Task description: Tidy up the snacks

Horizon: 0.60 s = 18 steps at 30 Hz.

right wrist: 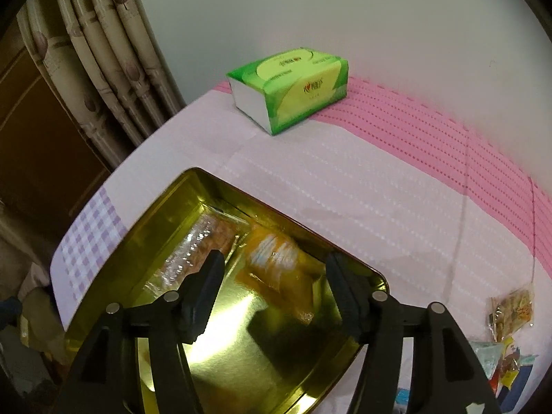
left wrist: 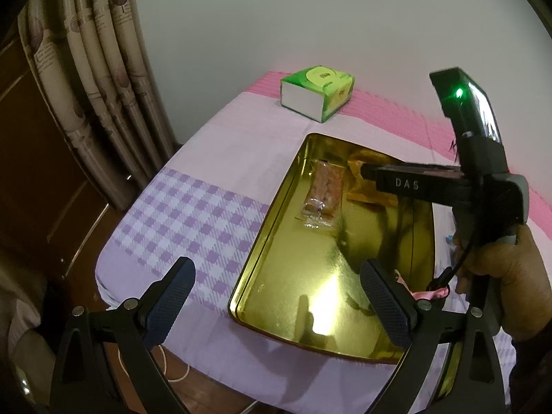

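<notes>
**Right gripper hanging over the tin, orange packet below it**

Your right gripper point(right wrist: 274, 284) is hovering inside the gold tin point(right wrist: 145, 220), its jaws standing partly apart with nothing pressed between the pads. Below and between them an orange packet point(right wrist: 276, 269) is lying on the tin's floor near the far wall, blurred in the right wrist view. Just beside it, to its left, a clear packet point(left wrist: 321, 193) of brownish snacks is lying flat.

Your left gripper point(left wrist: 276, 296) is hanging wide and empty over the tin's near left corner. Your right hand point(left wrist: 507, 269) is wrapping the other gripper's handle.

The tin is sitting on a bench point(right wrist: 345, 179) covered by a lilac and pink cloth. More packets point(right wrist: 510, 314) are lying on the cloth well to the right of the tin. A green tissue pack point(right wrist: 293, 86) is sitting at the far edge, by the wall.
</notes>
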Tool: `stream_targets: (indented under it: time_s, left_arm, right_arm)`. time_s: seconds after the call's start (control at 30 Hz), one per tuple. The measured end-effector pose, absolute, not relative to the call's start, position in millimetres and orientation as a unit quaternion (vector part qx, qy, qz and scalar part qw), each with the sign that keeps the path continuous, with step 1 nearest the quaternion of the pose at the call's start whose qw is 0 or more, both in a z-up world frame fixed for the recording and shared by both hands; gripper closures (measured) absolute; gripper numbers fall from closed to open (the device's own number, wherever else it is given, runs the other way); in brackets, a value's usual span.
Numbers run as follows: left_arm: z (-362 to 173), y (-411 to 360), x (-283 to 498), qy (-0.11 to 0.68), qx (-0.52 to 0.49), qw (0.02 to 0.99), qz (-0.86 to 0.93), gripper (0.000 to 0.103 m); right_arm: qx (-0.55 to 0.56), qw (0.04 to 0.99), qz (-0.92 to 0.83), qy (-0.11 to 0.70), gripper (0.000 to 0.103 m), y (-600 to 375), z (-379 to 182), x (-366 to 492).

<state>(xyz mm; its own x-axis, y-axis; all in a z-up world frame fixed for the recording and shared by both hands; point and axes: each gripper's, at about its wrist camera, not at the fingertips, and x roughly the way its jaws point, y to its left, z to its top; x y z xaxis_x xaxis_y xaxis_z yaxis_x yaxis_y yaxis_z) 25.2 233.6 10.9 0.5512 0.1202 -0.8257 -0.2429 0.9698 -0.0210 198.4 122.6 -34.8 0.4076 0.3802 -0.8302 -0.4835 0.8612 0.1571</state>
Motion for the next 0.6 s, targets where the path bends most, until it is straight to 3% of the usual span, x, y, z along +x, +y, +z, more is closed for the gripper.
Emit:
stream_targets:
  time_s: [0.13, 0.6]
  left_arm:
    - [10.1, 230.5, 25.5, 0.463, -0.058, 0.878, 0.102, 0.007]
    - [11.6, 222.1, 23.4, 0.455, -0.034, 0.884, 0.103, 0.007]
  right_arm:
    - [-0.051, 0.844, 0.267, 0.462, 0.039, 123.4, -24.9, 191.4]
    - [-0.027, 0.859, 0.290, 0.422, 0.036, 111.4, 1.2, 151.0]
